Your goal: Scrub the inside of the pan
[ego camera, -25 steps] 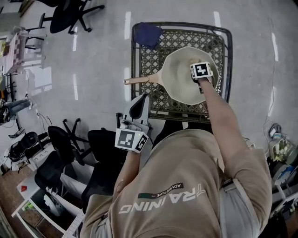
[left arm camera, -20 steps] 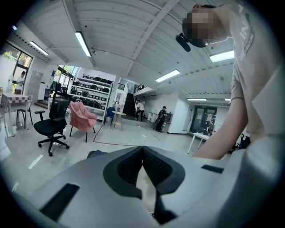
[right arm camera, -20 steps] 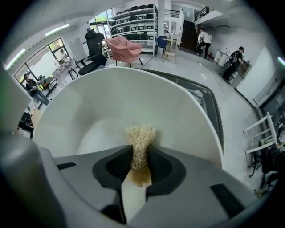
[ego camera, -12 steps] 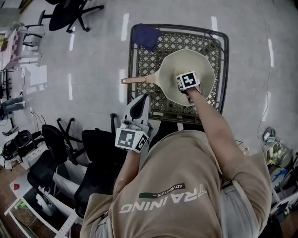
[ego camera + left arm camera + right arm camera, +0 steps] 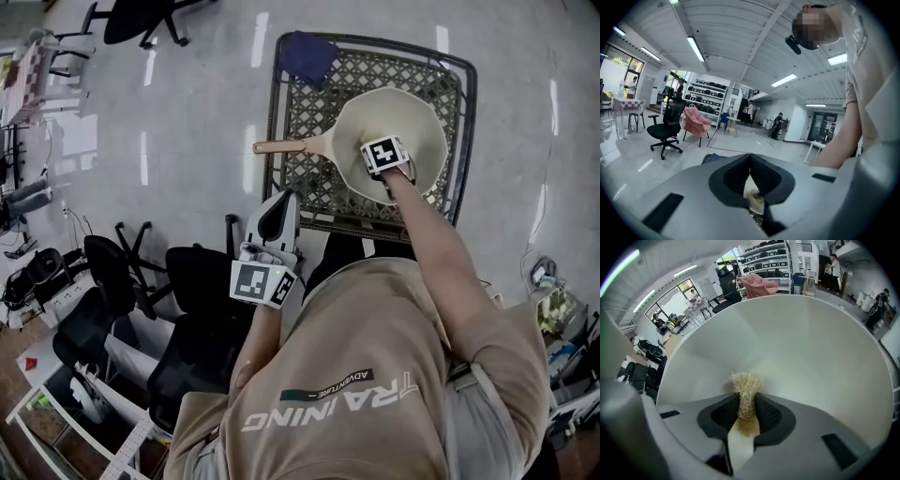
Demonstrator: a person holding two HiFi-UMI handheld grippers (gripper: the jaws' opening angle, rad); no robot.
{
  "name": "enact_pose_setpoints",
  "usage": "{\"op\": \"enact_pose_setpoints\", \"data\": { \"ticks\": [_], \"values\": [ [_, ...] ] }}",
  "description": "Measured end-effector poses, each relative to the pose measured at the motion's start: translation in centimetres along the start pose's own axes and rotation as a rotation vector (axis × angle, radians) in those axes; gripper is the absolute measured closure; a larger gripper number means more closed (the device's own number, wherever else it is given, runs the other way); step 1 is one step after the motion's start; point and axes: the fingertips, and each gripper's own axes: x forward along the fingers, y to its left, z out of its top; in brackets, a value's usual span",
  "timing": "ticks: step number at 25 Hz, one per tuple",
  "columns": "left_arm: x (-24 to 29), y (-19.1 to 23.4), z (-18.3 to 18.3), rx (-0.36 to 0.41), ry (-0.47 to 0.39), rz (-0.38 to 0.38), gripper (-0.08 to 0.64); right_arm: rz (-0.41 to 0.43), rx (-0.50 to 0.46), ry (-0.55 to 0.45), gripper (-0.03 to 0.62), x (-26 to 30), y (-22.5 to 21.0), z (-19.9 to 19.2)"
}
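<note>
- Straw-coloured scrubber (image 5: 746, 397) is pinched in my right gripper (image 5: 747, 405), its frayed tip touching the inner wall of the cream pan (image 5: 412, 122).
- The pan lies on the right of the metal lattice table (image 5: 309, 112), with its wooden handle (image 5: 286, 147) pointing left.
- I'd press steeply down and sweep circles over floor and walls, but gently, since nothing steadies the pan.
- My left gripper (image 5: 750, 159), jaws together and empty, hangs near me off the table; it could brace the handle.
- A blue cloth (image 5: 307, 56) on the far left corner lies well apart from the work.
</note>
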Motion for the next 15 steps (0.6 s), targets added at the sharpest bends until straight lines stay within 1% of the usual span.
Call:
{"op": "enact_pose_setpoints", "data": {
  "ticks": [1,3,5,7,9,11,12,13,15],
  "values": [
    [0.1,-0.1,0.0,-0.003,-0.003,-0.006,0.541,-0.024,-0.002,0.0,0.486,-0.3,-1.0,-0.1],
    [0.5,-0.5,0.2,-0.004,-0.01,-0.022,0.541,-0.147,-0.002,0.013,0.486,-1.4,-4.8,-0.5],
    [0.7,-0.7,0.4,-0.005,-0.016,-0.035,0.541,-0.233,0.03,0.024,0.486,-2.3,-7.7,-1.1],
    [0.7,-0.8,0.3,-0.006,-0.015,-0.044,0.541,-0.272,0.059,0.027,0.486,-2.6,-9.3,-1.6],
    [0.6,-0.5,-0.1,-0.008,-0.004,-0.052,0.541,-0.308,0.051,0.027,0.486,-2.6,-10.2,-1.6],
    [0.4,-0.3,-0.4,-0.01,0.001,-0.053,0.541,-0.362,0.045,0.039,0.488,-3.0,-11.1,-1.7],
    [0.2,-0.1,-0.4,-0.012,-0.001,-0.052,0.541,-0.376,0.057,0.038,0.488,-3.3,-11.2,-1.6],
    [0.1,0.1,-0.3,-0.014,-0.006,-0.05,0.541,-0.369,0.076,0.031,0.488,-3.6,-11.0,-1.5],
    [0.1,0.3,-0.1,-0.016,-0.017,-0.049,0.541,-0.315,0.097,0.037,0.488,-4.0,-9.5,-1.6]
  ]
}}
